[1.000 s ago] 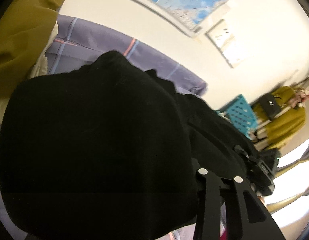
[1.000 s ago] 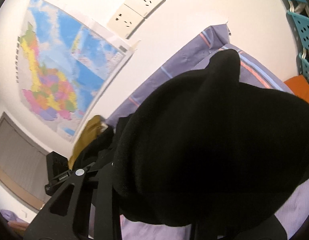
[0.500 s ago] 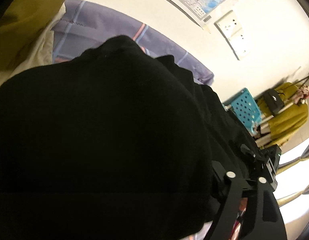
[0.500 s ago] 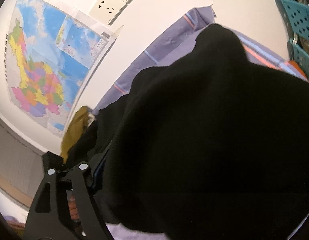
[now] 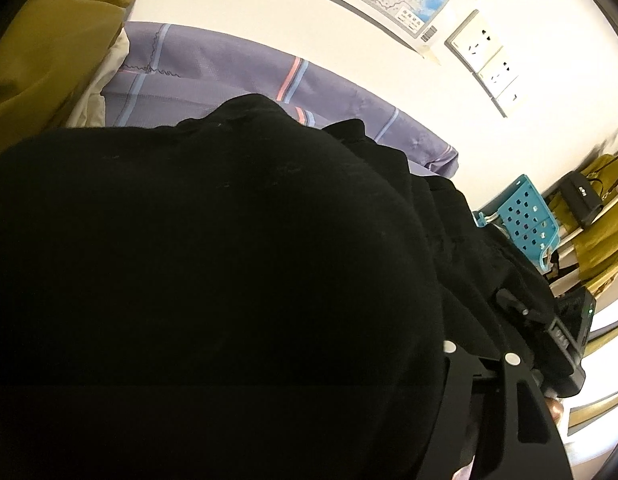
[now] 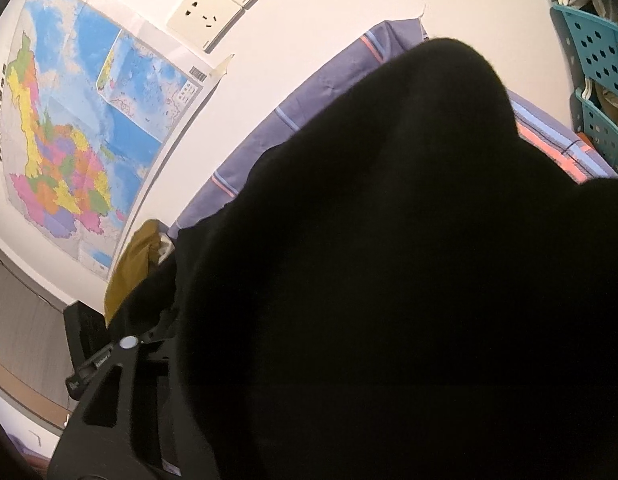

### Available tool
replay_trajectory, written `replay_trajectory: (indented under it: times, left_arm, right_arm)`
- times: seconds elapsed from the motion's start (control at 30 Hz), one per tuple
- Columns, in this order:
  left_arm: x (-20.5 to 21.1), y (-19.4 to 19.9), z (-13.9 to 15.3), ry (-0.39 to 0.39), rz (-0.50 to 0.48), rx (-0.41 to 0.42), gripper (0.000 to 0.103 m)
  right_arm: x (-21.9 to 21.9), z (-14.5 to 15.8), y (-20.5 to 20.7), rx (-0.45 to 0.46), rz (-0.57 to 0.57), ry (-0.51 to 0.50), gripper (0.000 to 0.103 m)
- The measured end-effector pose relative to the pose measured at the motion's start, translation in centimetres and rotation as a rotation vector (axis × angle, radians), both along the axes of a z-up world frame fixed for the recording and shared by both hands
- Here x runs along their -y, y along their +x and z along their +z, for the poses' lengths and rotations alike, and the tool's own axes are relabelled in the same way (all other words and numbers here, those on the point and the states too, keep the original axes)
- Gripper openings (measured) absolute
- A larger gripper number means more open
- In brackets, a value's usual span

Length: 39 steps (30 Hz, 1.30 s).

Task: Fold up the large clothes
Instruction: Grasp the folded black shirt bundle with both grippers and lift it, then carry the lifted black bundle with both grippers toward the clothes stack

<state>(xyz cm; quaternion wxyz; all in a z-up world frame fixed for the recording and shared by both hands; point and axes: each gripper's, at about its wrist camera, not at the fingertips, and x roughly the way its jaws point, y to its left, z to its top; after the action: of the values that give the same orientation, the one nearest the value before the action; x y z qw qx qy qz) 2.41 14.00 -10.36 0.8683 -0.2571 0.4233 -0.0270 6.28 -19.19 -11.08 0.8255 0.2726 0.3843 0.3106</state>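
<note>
1. Left gripper [image 5: 461, 420], right gripper [image 6: 149, 420]: jaws just opened, then closing again; black garment [image 5: 229, 280] hides the fingertips, grip cannot be told.
2. Garment bulks larger than a second ago, over the purple sheet [image 5: 213, 76].
3. Judgement: fold being laid down.

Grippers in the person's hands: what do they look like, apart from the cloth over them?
Each is matte black. The left gripper and right gripper show flat finger plates with triangular cut-outs and round silver screw heads. The right one's boxy body carries a small green light. Both jaws have just been closing; the black garment hides whether anything lies between them.
</note>
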Motion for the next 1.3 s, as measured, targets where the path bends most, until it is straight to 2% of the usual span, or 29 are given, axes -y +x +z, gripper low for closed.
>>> replay_trajectory:
  times: [0.2, 0.43, 0.6, 0.8, 0.9, 0.93, 1.13, 1.3]
  left_arm:
    - [-0.1, 0.0, 0.0, 0.013, -0.006, -0.002, 0.067]
    - [-0.1, -0.2, 0.1, 0.013, -0.016, 0.000, 0.061]
    - [-0.1, -0.2, 0.0, 0.009, -0.021, 0.002, 0.059]
    - [0.0, -0.1, 0.0, 0.015, -0.027, 0.003, 0.057]
    - [-0.1, -0.1, 0.0, 0.011, -0.028, 0.004, 0.056]
    - [-0.1, -0.1, 0.0, 0.012, -0.029, 0.004, 0.056]
    - [-0.1, 0.1, 0.2, 0.016, -0.037, -0.001, 0.055]
    - [-0.5, 0.2, 1.3, 0.006, -0.056, 0.013, 0.050]
  right_arm:
    - [-0.4, 0.0, 0.3, 0.002, -0.018, -0.018, 0.060]
    - [0.1, -0.1, 0.5, -0.020, 0.005, 0.017, 0.041]
    - [0.2, -0.1, 0.4, -0.029, 0.008, 0.028, 0.041]
    - [0.5, -0.3, 0.8, -0.036, 0.006, 0.058, 0.053]
    - [0.4, -0.2, 0.9, -0.033, 0.015, 0.046, 0.053]
    - [0.5, -0.2, 0.9, -0.036, 0.018, 0.041, 0.047]
    - [0.8, 0.1, 0.9, -0.036, 0.024, 0.047, 0.033]
    - [0.5, 2.4, -0.2, 0.009, 0.047, 0.082, 0.029]
